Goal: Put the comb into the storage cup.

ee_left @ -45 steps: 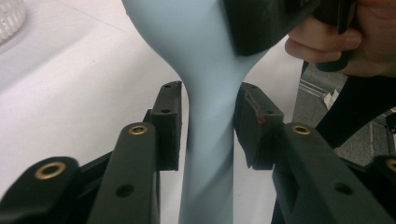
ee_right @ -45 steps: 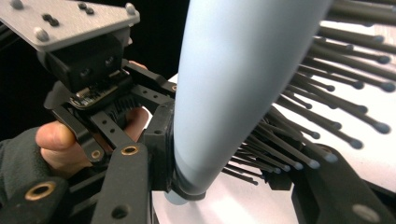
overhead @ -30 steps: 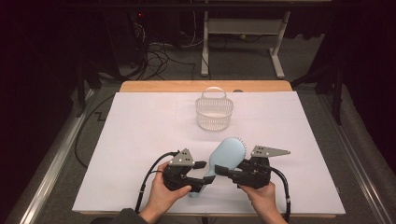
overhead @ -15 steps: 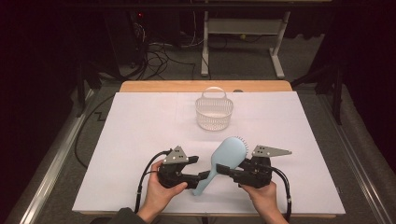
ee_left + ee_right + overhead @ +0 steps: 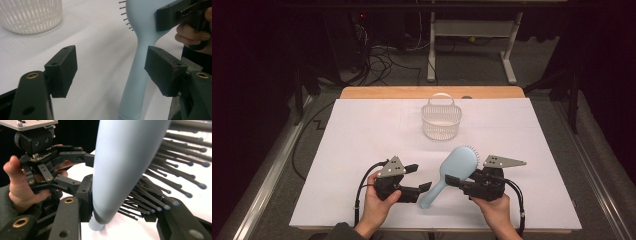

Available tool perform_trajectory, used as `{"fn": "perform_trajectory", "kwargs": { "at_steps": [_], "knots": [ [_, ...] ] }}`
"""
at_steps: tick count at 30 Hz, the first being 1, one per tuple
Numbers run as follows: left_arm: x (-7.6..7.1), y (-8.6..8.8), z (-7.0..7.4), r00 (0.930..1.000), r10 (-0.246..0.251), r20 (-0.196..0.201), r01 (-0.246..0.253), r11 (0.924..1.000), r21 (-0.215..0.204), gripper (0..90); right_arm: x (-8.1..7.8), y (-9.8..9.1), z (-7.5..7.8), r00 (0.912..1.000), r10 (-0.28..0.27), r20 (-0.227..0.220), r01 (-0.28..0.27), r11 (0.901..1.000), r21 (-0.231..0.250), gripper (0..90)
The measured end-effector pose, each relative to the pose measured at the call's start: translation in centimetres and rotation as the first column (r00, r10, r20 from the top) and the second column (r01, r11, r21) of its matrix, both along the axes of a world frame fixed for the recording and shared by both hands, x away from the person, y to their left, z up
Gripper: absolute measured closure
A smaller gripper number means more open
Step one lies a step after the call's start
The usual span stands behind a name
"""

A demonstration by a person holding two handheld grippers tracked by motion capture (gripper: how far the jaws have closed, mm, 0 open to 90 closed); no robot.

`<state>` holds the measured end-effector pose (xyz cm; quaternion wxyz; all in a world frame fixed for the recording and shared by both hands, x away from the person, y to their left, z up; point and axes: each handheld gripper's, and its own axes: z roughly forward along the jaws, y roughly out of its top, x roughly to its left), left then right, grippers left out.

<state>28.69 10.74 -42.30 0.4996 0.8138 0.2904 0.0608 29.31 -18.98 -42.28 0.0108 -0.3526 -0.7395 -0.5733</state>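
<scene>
High view: white worktop [image 5: 362,150] lit evenly from above, brightest area in frame; floor and room behind it fall off to near black. Shadows on the worktop soft and short, faint one under the basket [image 5: 441,120]. No glare. Picture slightly soft and grainy, low detail in the dark corners.

Left gripper view: bright, flat light, worktop close to blown out at top. Near jaws a little soft, hairbrush [image 5: 140,62] handle reasonably sharp, basket at top left blurred.

Right gripper view: hairbrush back very close and out of focus, bristle tips blurred toward the right edge; dark background top left, worktop patch washed white.
</scene>
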Motion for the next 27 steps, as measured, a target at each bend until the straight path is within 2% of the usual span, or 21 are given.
{"fn": "perform_trajectory", "kwargs": {
  "at_steps": [5, 10, 19, 27],
  "knots": [
    [0.1, 1.0, -0.1, 0.9997, 0.023, 0.004, -0.023, 0.9997, -0.012, 25.0, 0.0, -0.1, 0.1, 1.0, -0.005, -0.003, 0.005, 0.9999, -0.012, 55.1],
    [0.1, 2.4, -0.2, 0.9987, 0.048, 0.018, -0.049, 0.9987, 0.017, 22.8, 0.0, -0.2, 0.2, 1.0, -0.005, -0.005, 0.005, 0.9998, -0.019, 55.1],
    [0.3, 5.2, 0.1, 0.9969, 0.077, 0.018, -0.077, 0.997, 0.011, 19.4, 0.1, -0.3, 0.4, 1.0, -0.004, -0.007, 0.004, 0.9995, -0.03, 55.1],
    [0.3, 7.7, 0.2, 0.9907, 0.134, 0.027, -0.134, 0.991, -0.001, 17.3, 0.2, -0.7, 0.9, 0.9999, -0.011, 0.001, 0.011, 0.9992, -0.038, 55.1]
  ]
}}
